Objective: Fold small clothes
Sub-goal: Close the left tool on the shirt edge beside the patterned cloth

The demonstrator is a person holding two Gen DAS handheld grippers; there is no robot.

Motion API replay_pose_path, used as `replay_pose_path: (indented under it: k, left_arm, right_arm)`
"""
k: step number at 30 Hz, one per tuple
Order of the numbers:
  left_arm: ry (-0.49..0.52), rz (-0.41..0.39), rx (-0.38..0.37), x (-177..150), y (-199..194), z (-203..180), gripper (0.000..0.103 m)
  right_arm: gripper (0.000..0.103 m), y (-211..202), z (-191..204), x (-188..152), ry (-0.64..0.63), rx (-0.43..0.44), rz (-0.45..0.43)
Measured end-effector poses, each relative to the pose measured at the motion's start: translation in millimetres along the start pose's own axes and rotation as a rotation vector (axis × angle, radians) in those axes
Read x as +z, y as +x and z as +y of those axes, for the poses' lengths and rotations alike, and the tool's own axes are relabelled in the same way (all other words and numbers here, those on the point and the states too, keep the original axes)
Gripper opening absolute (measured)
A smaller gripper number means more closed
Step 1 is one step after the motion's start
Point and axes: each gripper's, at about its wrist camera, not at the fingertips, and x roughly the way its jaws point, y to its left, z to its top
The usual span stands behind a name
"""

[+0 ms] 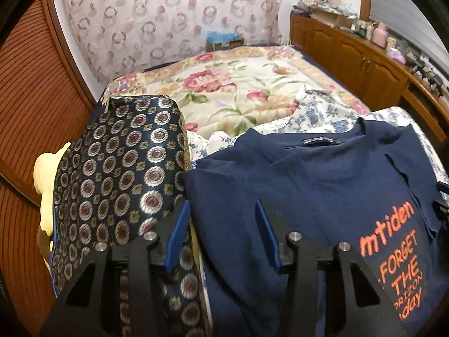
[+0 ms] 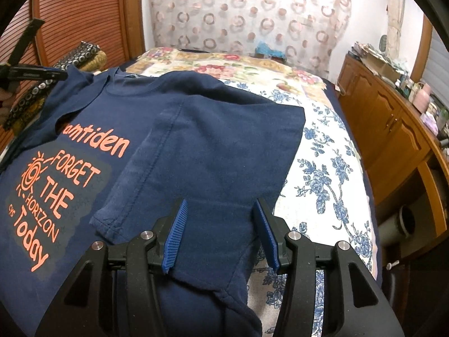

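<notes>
1. Across the near end of the bed (image 2: 331, 146) lies the navy T-shirt (image 2: 196, 140), its right sleeve folded inward; its orange print is cut off in the left view.
2. Right gripper (image 2: 220, 233): ribbed blue pads apart, straddling soft cloth, not pinching.
3. Left gripper (image 1: 221, 236): jaws part-open over the shirt's left edge, beside a medallion-patterned fabric (image 1: 120, 174).

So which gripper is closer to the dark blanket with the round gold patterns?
Left. The left gripper hovers right beside the patterned dark blanket; the right gripper is over the navy T-shirt's far sleeve.
</notes>
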Motion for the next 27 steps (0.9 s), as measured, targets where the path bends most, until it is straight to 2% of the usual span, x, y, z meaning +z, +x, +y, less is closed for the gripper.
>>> replay_pose_path:
  k: [7,8,9,12,21,27]
  left_arm:
    - [0.006,0.041,0.042,10.4,22.3,-2.7,0.047]
    - [0.008,0.039,0.043,11.7,22.5,-3.2,0.035]
    - [0.011,0.040,0.052,12.6,22.7,-3.3,0.017]
    - [0.020,0.033,0.048,11.5,19.5,-1.4,0.002]
    - [0.016,-0.154,0.059,17.3,-49.8,18.7,0.001]
    - [0.008,-0.238,0.044,18.5,-86.9,34.2,0.001]
  right_arm:
    - [0.050,0.1,-0.1,-0.1,0.000,-0.001,0.000]
    - [0.050,0.1,-0.2,-0.1,0.000,0.000,0.000]
    - [0.050,0.1,-0.3,-0.1,0.000,0.000,0.000]
    - [0.050,0.1,-0.2,-0.1,0.001,0.001,0.000]
    - [0.050,0.2,-0.3,-0.5,0.000,0.000,0.000]
    - [0.050,-1.6,-1.3,0.6,0.015,0.019,-0.006]
